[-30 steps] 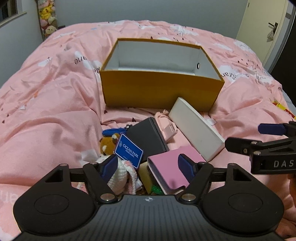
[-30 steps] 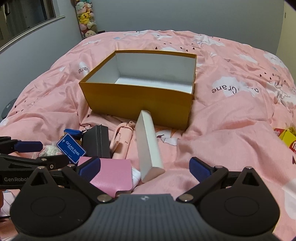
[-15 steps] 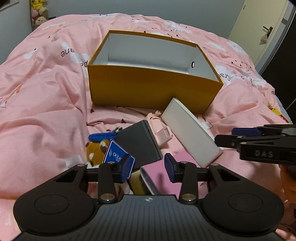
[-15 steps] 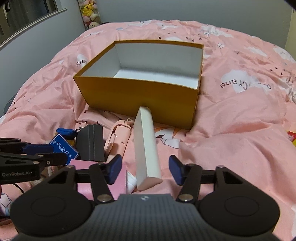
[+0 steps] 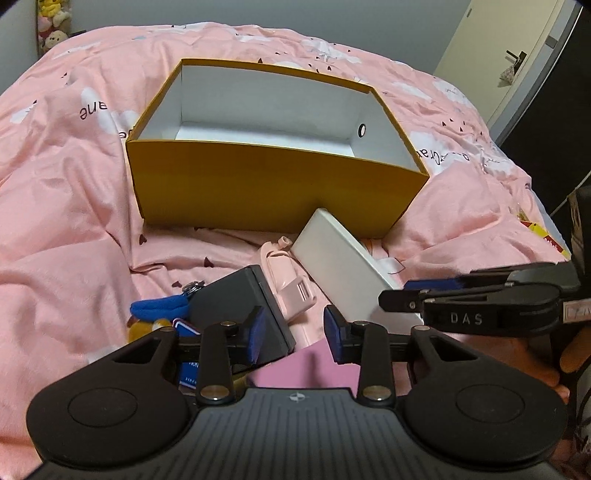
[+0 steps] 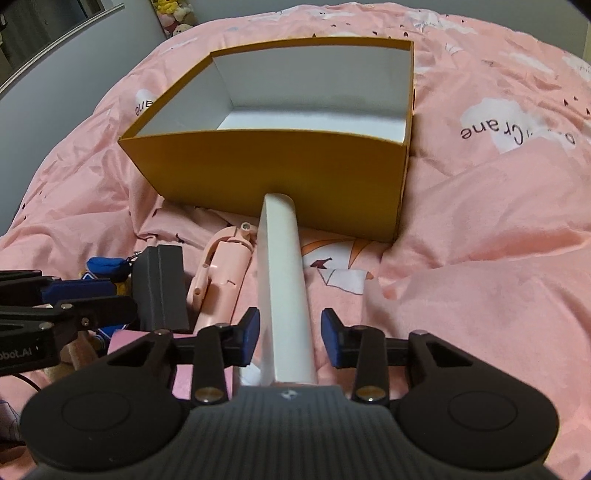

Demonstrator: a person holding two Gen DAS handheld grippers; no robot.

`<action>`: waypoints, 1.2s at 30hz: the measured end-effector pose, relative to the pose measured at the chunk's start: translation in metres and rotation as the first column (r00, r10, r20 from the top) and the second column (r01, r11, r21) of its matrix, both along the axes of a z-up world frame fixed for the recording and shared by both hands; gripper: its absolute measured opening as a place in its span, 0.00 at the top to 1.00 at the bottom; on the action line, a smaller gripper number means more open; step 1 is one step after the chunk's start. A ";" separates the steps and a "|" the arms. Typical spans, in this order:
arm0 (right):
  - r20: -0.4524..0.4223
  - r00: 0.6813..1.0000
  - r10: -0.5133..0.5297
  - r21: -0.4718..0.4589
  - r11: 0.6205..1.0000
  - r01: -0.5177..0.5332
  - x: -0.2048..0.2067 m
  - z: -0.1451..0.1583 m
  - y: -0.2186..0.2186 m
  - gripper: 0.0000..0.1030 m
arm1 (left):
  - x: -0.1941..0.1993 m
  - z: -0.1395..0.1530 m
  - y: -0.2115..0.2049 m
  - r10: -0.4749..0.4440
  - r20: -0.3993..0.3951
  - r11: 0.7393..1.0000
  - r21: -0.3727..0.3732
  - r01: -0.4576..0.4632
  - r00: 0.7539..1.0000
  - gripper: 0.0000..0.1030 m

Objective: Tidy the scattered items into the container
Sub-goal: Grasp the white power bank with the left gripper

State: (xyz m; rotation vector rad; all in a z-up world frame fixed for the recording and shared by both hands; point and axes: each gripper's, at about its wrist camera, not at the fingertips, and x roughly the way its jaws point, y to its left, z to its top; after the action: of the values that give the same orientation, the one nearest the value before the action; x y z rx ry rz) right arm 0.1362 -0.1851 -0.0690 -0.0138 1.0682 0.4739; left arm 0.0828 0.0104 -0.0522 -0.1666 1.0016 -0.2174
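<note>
An open yellow box (image 5: 273, 188) (image 6: 273, 177) with a white inside stands on the pink bed. In front of it lie a long white box (image 5: 343, 273) (image 6: 282, 295), a pink gadget (image 5: 288, 280) (image 6: 221, 266), a dark grey case (image 5: 236, 299) (image 6: 159, 288), a pink wallet (image 5: 306, 365) and a blue keychain (image 5: 159, 308). My right gripper (image 6: 290, 334) is open, its pads on either side of the white box's near end, apart from it. My left gripper (image 5: 294, 334) is open, low over the pink wallet and beside the grey case.
The pink quilt (image 5: 74, 240) is rumpled around the pile. A small plush toy and a blue card (image 5: 147, 328) sit under the left gripper. Yellow packets (image 5: 543, 232) lie at the far right edge. Plush toys (image 6: 173, 11) stand by the far wall.
Both grippers moved forward and down toward the pile. The right gripper's fingers now straddle the white box. The left gripper's fingers stand a little wider than half a second ago.
</note>
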 end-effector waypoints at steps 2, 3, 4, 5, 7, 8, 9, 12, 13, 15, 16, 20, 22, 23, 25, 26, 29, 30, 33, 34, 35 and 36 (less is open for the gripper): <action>-0.011 1.000 0.005 0.014 1.000 -0.005 0.000 -0.001 0.000 0.67 | 0.003 -0.001 0.000 0.006 -0.005 1.000 -0.002 -0.006 1.000 0.61; 0.000 1.000 0.014 0.014 1.000 -0.014 -0.001 0.000 0.002 0.67 | 0.004 -0.002 0.001 0.009 -0.008 1.000 -0.003 -0.009 1.000 0.61; 0.010 1.000 0.029 0.016 0.999 -0.029 -0.003 0.002 0.003 0.67 | 0.005 -0.002 0.001 0.011 -0.009 1.000 -0.003 -0.011 1.000 0.61; 0.017 0.999 0.043 0.027 0.999 -0.043 -0.004 0.004 0.005 0.67 | 0.006 -0.002 0.001 0.012 -0.009 1.000 -0.004 -0.012 1.000 0.61; 0.019 0.997 0.072 0.058 0.996 -0.073 -0.007 0.008 0.008 0.67 | 0.008 -0.001 0.000 0.015 -0.007 1.000 -0.008 -0.015 1.000 0.61; 0.015 0.996 0.089 0.072 0.993 -0.090 -0.009 0.009 0.010 0.67 | 0.009 -0.001 0.000 0.015 -0.007 1.000 -0.012 -0.016 1.000 0.61; -0.001 0.994 0.112 0.093 0.989 -0.111 -0.010 0.008 0.012 0.67 | 0.010 -0.001 -0.001 0.015 -0.006 1.000 -0.018 -0.015 1.000 0.61; -0.052 0.989 0.140 0.133 0.982 -0.132 -0.011 0.000 0.015 0.67 | 0.013 0.001 -0.004 0.007 -0.005 1.000 -0.027 -0.007 1.000 0.61; -0.043 0.989 0.145 0.124 0.983 -0.139 -0.013 0.000 0.016 0.67 | 0.013 0.001 -0.005 0.001 -0.007 1.000 -0.031 -0.001 1.000 0.61; -0.044 0.989 0.144 0.122 0.983 -0.137 -0.014 0.001 0.014 0.67 | 0.014 0.001 -0.010 -0.014 -0.013 0.999 -0.039 0.014 1.000 0.61; -0.054 0.989 0.137 0.129 0.983 -0.129 -0.015 0.002 0.012 0.67 | 0.015 0.001 -0.012 -0.024 -0.016 0.999 -0.043 0.024 1.000 0.61; -0.026 0.995 0.100 0.071 0.993 -0.098 -0.016 0.007 0.000 0.67 | 0.016 0.001 -0.023 -0.062 -0.028 0.996 -0.060 0.060 0.998 0.61; 0.010 0.997 0.075 -0.010 0.997 -0.075 -0.016 0.007 -0.004 0.67 | 0.019 -0.002 -0.029 -0.075 -0.044 0.995 -0.076 0.072 0.996 0.61; 0.022 0.998 0.063 -0.044 0.997 -0.062 -0.016 0.007 -0.006 0.67 | 0.021 -0.003 -0.031 -0.079 -0.056 0.993 -0.090 0.074 0.995 0.61; 0.020 0.998 0.059 -0.052 0.997 -0.058 -0.015 0.004 -0.012 0.71 | 0.024 -0.008 -0.036 -0.085 -0.084 0.990 -0.116 0.075 0.993 0.61; 0.009 0.998 0.061 -0.044 0.997 -0.061 -0.015 0.002 -0.015 0.72 | 0.027 -0.012 -0.038 -0.081 -0.101 0.990 -0.125 0.068 0.992 0.61; 0.009 0.997 0.077 -0.060 0.995 -0.077 -0.017 -0.005 -0.016 0.74 | 0.033 -0.021 -0.041 -0.053 -0.158 0.991 -0.132 0.032 0.986 0.61; 0.017 0.996 0.084 -0.078 0.994 -0.082 -0.018 -0.007 -0.015 0.75 | 0.034 -0.023 -0.042 -0.045 -0.172 0.991 -0.131 0.022 0.984 0.61; 0.032 0.994 0.108 -0.104 0.989 -0.105 -0.021 -0.013 -0.013 0.76 | 0.038 -0.027 -0.047 -0.025 -0.196 0.993 -0.117 0.002 0.980 0.61; 0.038 0.993 0.115 -0.108 0.988 -0.110 -0.022 -0.016 -0.013 0.78 | 0.040 -0.028 -0.048 -0.021 -0.198 0.994 -0.113 -0.002 0.980 0.61; 0.043 0.992 0.119 -0.112 0.987 -0.113 -0.021 -0.017 -0.013 0.79 | 0.041 -0.028 -0.050 -0.016 -0.202 0.994 -0.111 -0.006 0.979 0.58; 0.044 0.992 0.120 -0.115 0.987 -0.114 -0.021 -0.019 -0.013 0.82 | 0.042 -0.027 -0.051 -0.012 -0.203 0.994 -0.109 -0.011 0.979 0.53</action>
State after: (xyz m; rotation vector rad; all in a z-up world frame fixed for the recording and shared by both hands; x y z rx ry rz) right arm 0.1156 -0.1983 -0.0885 -0.1884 1.0464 0.5156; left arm 0.1244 -0.0409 -0.0793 -0.2931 1.1937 -0.2598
